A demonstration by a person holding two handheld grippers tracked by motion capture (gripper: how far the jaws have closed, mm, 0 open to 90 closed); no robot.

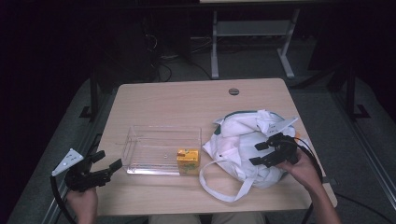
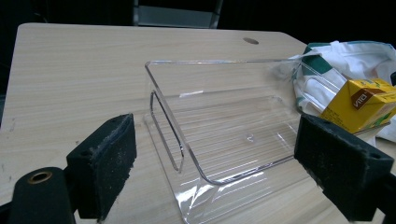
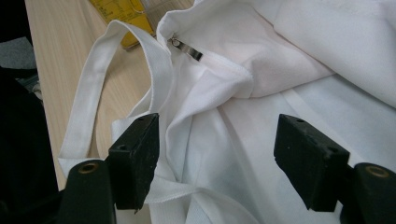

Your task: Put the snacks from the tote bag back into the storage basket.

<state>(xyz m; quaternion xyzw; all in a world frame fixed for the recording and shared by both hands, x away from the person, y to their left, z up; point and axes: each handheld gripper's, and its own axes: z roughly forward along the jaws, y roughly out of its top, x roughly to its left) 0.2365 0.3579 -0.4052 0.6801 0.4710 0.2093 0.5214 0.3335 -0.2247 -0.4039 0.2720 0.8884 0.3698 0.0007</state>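
Observation:
A clear plastic tray (image 1: 154, 148) lies on the wooden table, and a yellow carton (image 1: 188, 161) stands in its near right corner. To its right lies a crumpled white cloth bag (image 1: 243, 140) with long handles. My left gripper (image 1: 100, 165) is open at the table's near left edge, pointing at the tray (image 2: 224, 135) and the carton (image 2: 362, 105). My right gripper (image 1: 262, 153) hovers open over the bag (image 3: 243, 112), with nothing between its jaws. A small metal clip (image 3: 187, 48) sits at the bag's opening.
The table (image 1: 177, 100) has a round cable hole (image 1: 234, 91) near its far edge. Behind it stands a white desk frame (image 1: 252, 32) on a dark floor with cables. The bag's handle loop (image 1: 224, 189) lies toward the table's near edge.

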